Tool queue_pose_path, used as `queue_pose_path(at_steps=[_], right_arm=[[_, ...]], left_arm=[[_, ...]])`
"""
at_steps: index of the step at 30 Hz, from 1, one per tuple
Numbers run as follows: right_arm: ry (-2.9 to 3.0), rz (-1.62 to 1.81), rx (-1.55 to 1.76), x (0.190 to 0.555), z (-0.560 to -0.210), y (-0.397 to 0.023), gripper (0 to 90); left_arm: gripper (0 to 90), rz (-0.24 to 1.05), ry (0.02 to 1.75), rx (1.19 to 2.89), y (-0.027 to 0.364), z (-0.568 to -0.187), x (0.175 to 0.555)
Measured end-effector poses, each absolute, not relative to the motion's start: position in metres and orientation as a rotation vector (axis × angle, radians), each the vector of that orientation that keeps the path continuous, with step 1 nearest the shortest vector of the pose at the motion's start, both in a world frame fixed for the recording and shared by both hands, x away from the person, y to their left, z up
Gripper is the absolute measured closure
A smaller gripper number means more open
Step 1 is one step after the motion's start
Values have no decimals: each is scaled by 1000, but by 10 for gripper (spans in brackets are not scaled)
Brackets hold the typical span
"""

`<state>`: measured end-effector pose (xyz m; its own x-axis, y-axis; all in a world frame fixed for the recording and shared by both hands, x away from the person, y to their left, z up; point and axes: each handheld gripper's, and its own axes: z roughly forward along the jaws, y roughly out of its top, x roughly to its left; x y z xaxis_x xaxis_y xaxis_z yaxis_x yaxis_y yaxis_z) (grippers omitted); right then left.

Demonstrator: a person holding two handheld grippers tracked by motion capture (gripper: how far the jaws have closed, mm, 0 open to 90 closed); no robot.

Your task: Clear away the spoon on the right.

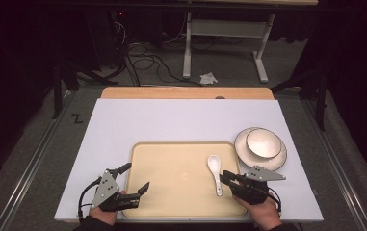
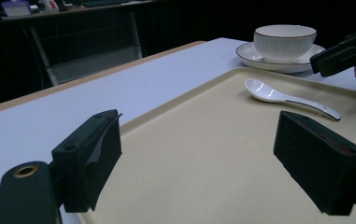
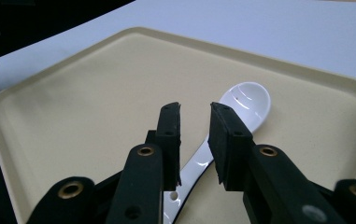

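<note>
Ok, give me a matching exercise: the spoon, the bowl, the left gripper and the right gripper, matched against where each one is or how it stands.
Things:
1. spoon
2. bowl
3. left gripper
4. right gripper

Places or states:
A. sits on the plate, right of the tray
B. jaws wide apart at the tray's left edge
C. lies flat in the tray
D. jaws nearly together, over the spoon's handle

Pairs: 1-C, 2-A, 3-B, 4-D

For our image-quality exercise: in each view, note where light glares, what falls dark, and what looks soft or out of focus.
High view: table bright, surroundings nearly black, faint sheen on the tray. Left gripper view: the left claw looms dark and slightly soft, bowl evenly lit. Right gripper view: glare streaks in the spoon bowl; right claw near-black, its detail lost.
</note>
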<state>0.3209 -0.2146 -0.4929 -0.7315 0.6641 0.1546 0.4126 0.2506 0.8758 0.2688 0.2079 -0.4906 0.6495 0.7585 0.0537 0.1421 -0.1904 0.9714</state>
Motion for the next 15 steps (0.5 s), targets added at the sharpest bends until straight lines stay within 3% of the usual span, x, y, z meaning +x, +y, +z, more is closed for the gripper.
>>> queue_pose_path(at_steps=[12,15], right_arm=[[2279,1443,995,324,-490,-208,754],[2266,1375,990,331,-486,-197,849]], left_arm=[[158,658,740,1707,207,-491,269],[158,656,743,1704,207,-491,270]])
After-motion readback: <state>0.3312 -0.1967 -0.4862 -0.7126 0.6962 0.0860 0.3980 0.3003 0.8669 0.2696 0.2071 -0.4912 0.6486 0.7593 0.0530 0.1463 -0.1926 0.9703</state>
